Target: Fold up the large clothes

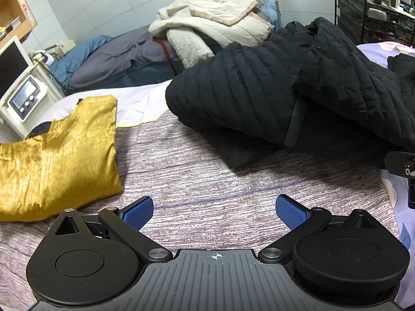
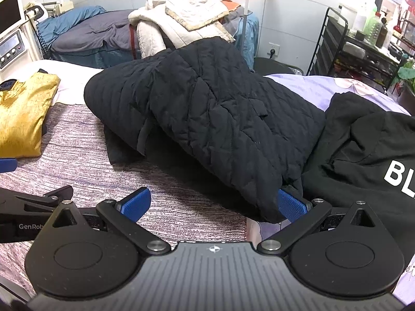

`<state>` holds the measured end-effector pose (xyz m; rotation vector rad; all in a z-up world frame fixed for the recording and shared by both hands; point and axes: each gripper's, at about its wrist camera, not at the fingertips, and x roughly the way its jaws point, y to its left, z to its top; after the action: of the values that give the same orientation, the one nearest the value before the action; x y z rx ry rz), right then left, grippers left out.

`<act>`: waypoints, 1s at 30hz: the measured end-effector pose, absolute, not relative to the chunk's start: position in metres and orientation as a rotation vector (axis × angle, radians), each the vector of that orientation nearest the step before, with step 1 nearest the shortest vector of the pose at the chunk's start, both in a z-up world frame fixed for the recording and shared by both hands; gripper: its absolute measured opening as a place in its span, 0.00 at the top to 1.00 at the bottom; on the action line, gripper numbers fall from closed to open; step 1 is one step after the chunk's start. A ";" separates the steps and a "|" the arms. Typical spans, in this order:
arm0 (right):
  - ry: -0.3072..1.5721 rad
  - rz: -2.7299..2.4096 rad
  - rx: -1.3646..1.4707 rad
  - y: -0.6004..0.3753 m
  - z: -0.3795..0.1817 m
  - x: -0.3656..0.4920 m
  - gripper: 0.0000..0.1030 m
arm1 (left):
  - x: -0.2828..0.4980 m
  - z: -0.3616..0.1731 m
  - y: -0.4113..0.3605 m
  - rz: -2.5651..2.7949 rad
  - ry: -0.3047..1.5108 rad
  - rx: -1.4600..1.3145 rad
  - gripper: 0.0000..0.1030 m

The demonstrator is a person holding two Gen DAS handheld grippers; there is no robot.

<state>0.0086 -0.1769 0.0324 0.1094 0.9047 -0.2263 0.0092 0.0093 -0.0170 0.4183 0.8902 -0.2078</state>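
A black quilted jacket lies bunched and partly folded on the bed, ahead of both grippers; it also shows in the right wrist view. My left gripper is open and empty over the striped mauve blanket, short of the jacket. My right gripper is open, its right fingertip touching the jacket's near hem. A folded gold garment lies at the left; it also shows in the right wrist view. A black sweatshirt with white letters lies at the right.
A pile of cream quilts sits on a second bed with grey and blue bedding behind. A machine with a screen and knobs stands at the left. A black wire shelf with bottles stands at the right.
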 end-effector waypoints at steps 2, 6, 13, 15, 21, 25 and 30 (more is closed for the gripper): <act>0.904 -0.226 0.107 -0.176 0.033 0.009 0.00 | 0.009 -0.017 0.010 -0.207 0.890 0.420 0.00; 0.904 -0.228 0.111 -0.177 0.033 0.008 0.00 | 0.009 -0.018 0.010 -0.206 0.890 0.424 0.00; 0.909 -0.225 0.113 -0.178 0.032 0.009 0.00 | 0.008 -0.019 0.009 -0.204 0.894 0.425 0.00; 0.907 -0.227 0.112 -0.178 0.032 0.009 0.00 | 0.008 -0.019 0.009 -0.203 0.895 0.426 0.00; 0.906 -0.226 0.111 -0.177 0.031 0.009 0.00 | 0.008 -0.019 0.010 -0.200 0.894 0.421 0.00; 0.904 -0.225 0.110 -0.177 0.031 0.008 0.00 | 0.008 -0.019 0.010 -0.200 0.895 0.420 0.00; 0.903 -0.228 0.100 -0.176 0.031 0.008 0.00 | 0.008 -0.019 0.010 -0.197 0.895 0.419 0.00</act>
<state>0.0080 -0.1760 0.0308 0.1004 0.9026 -0.2282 0.0084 0.0103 -0.0191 0.4190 0.8945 -0.1975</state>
